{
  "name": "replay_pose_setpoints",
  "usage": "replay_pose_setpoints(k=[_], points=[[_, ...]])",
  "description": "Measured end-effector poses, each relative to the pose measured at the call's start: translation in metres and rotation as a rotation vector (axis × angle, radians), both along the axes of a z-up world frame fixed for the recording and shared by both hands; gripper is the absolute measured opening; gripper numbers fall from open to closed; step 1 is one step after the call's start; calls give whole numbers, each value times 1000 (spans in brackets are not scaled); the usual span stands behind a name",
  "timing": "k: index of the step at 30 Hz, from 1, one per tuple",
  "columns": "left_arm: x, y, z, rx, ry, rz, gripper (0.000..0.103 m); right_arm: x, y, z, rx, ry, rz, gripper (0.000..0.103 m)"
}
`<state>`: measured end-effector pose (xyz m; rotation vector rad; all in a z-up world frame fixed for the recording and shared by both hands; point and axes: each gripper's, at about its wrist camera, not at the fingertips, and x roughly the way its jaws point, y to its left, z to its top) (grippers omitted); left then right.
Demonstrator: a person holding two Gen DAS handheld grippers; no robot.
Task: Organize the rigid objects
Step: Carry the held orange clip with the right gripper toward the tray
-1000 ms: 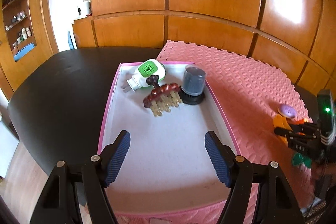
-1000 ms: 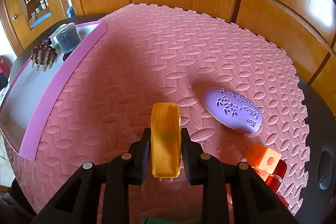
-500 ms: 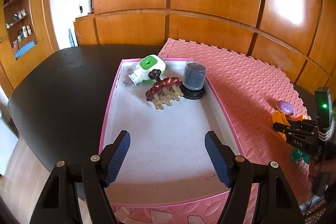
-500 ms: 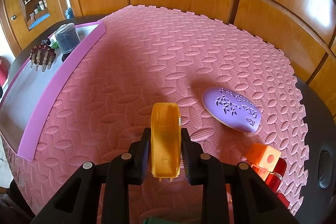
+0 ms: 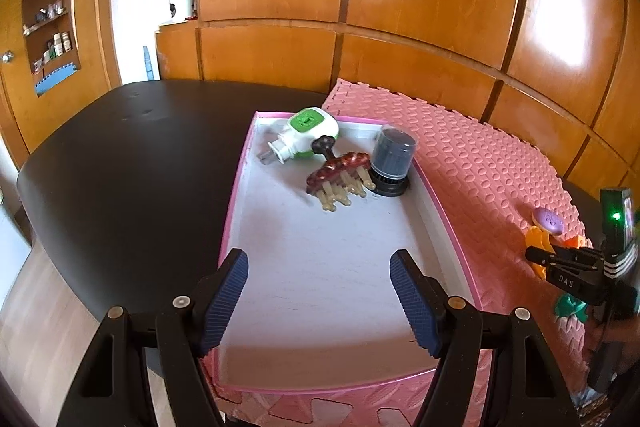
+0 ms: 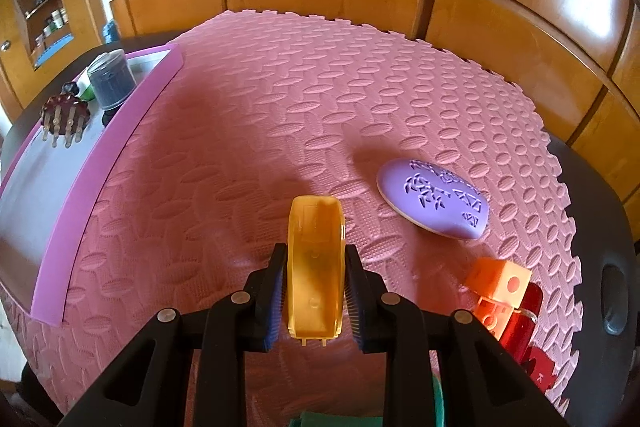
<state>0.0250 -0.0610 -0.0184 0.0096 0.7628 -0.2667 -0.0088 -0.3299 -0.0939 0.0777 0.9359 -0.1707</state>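
Over the pink mat (image 6: 280,107), the right tongs (image 6: 315,291) gripped a yellow holder (image 6: 316,267); the left tongs (image 5: 320,291) stood wide above the tray (image 5: 448,227). Three things lay inside (plug-in (image 5: 308,139), brush (image 5: 340,175), jar (image 5: 392,159)); several remained outside.

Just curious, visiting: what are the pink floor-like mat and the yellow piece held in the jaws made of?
The pink mat looks like soft foam: matte, embossed ovals, jigsaw-toothed edges. The yellow piece looks like hard moulded plastic: smooth, slightly glossy, thin-walled, faintly translucent. Neither can be told for sure.
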Motion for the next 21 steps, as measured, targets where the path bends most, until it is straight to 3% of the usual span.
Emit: replay_pose_setpoints(k=[9, 21], points=[[2, 22, 0, -14, 3, 48, 74, 9, 10, 11, 93, 3, -11, 26], [4, 37, -2, -36, 11, 81, 74, 28, 82, 48, 178, -79, 200, 26]])
